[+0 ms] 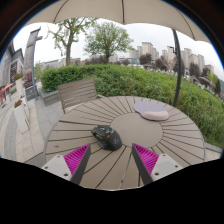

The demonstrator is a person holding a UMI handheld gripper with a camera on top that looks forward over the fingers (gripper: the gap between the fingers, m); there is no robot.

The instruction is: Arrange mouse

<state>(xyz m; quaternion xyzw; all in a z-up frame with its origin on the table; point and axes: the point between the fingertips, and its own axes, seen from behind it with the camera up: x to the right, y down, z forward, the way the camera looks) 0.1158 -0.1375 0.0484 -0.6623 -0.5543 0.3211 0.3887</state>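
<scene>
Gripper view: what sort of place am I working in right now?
Likely an outdoor patio or terrace: a round slatted table under a parasol, a hedge and trees beyond. The mouse sits just ahead of the open gripper.

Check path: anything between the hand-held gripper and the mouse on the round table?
Nothing visible. The mouse lies on the slatted table just ahead of the open hand-held gripper, with only bare slats between. The mouse pad sits farther off, beyond the mouse.
</scene>
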